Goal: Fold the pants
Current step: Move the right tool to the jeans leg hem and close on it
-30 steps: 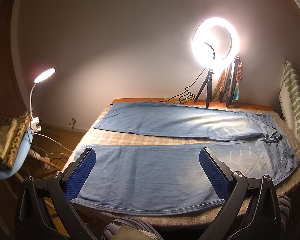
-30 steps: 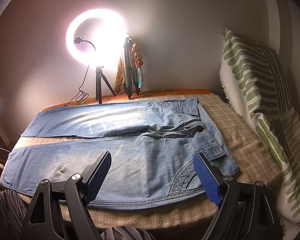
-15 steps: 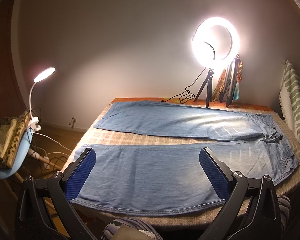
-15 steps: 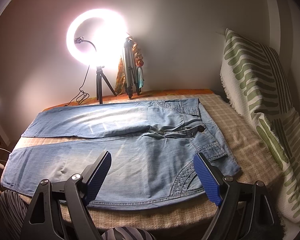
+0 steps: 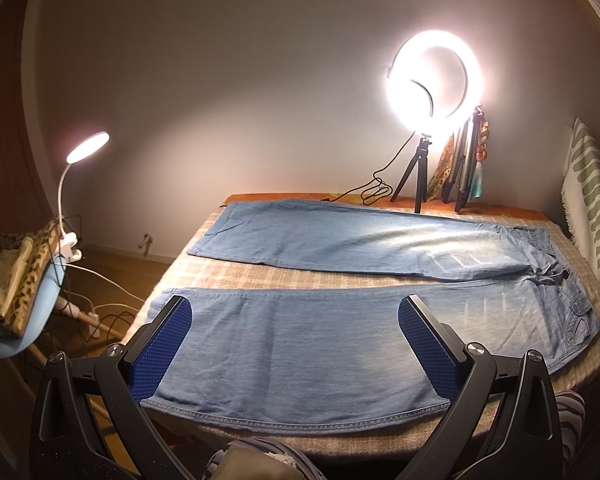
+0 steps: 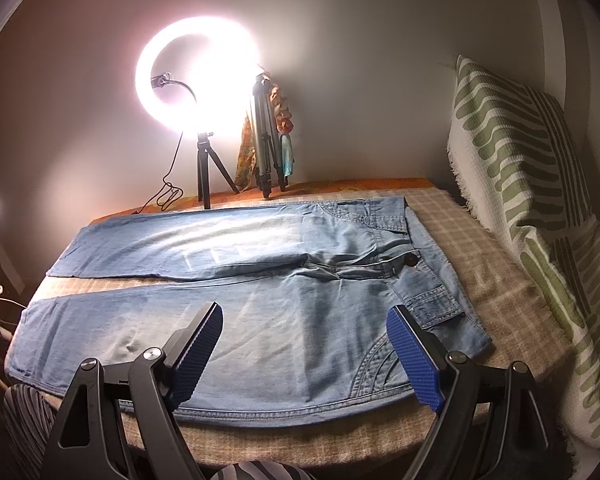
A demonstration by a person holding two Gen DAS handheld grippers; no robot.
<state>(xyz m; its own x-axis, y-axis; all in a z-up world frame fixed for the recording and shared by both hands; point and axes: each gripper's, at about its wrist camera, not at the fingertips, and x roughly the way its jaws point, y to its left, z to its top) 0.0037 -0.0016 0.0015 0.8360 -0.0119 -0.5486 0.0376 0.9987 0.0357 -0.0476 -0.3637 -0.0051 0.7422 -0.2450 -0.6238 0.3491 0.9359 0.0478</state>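
Note:
Light blue jeans (image 5: 300, 344) lie flat and spread on a checked cloth covering the table (image 5: 228, 276), legs apart, hems to the left and waistband to the right. My left gripper (image 5: 296, 312) hovers open above the near leg close to its hem, with nothing between its blue pads. In the right wrist view the same jeans (image 6: 300, 292) show their waistband, button and pockets. My right gripper (image 6: 304, 320) hangs open over the near hip and thigh, holding nothing.
A lit ring light (image 5: 434, 84) on a tripod and a folded tripod (image 6: 266, 140) stand at the table's far edge with a cable. A green-patterned cushion (image 6: 540, 208) lines the right side. A blue chair (image 5: 16, 320) with clothes and a clip lamp (image 5: 86, 148) stands left.

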